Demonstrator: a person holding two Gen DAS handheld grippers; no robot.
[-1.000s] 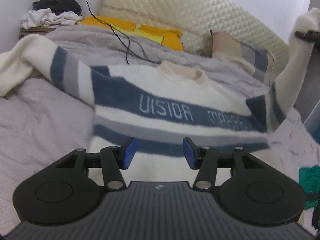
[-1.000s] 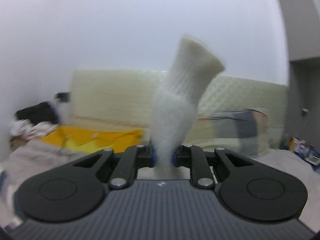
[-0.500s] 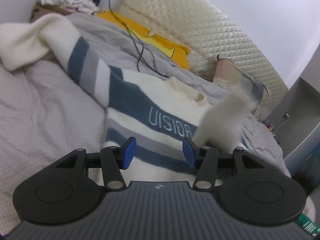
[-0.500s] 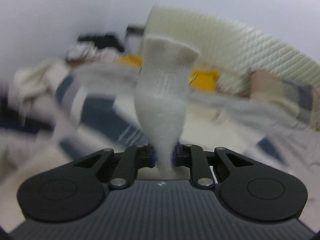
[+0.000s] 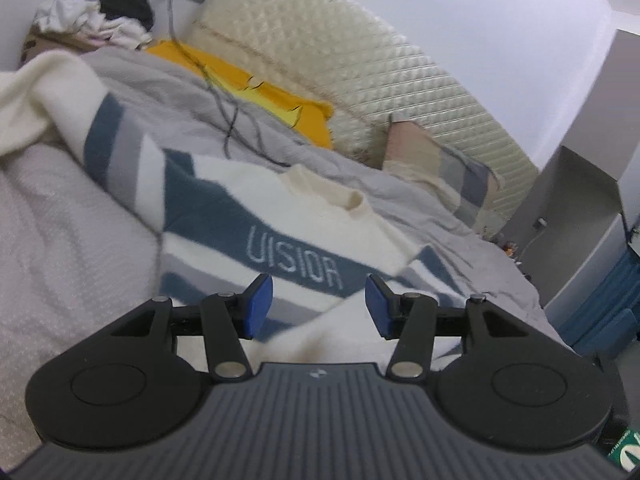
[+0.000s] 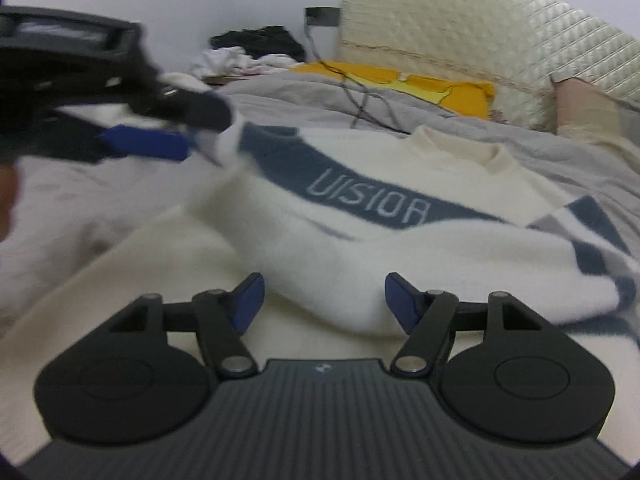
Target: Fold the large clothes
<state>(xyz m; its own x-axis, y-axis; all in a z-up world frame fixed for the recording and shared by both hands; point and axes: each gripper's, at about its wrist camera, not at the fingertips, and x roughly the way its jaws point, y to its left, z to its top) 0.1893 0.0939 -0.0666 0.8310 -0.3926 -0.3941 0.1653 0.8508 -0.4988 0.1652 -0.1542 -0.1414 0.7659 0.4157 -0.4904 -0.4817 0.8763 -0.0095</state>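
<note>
A white sweater [image 5: 280,216] with blue and grey stripes and pale lettering lies face up on the bed. Its left sleeve [image 5: 60,92] trails off to the upper left. The right sleeve [image 6: 360,264] is folded across the chest, its cuff end resting between the fingers of my right gripper [image 6: 322,300]. Those jaws are opening and the pads stand clear of the cloth. My left gripper [image 5: 318,306] hovers open over the sweater's lower part with nothing between its pads. One blurred blue pad [image 6: 144,143] of the left gripper shows in the right wrist view.
A grey blanket [image 5: 168,92] covers the bed, with a black cable [image 5: 232,120] lying on it. Behind are a yellow pillow [image 5: 280,96], a plaid pillow [image 5: 452,172] and a quilted headboard [image 5: 360,60]. Clothes are piled [image 5: 92,12] at the far left. A grey cabinet [image 5: 580,232] stands right.
The right gripper came down with the sleeve, laid it across the sweater's chest and opened its jaws off it. The left gripper tilted a little but stayed in place.
</note>
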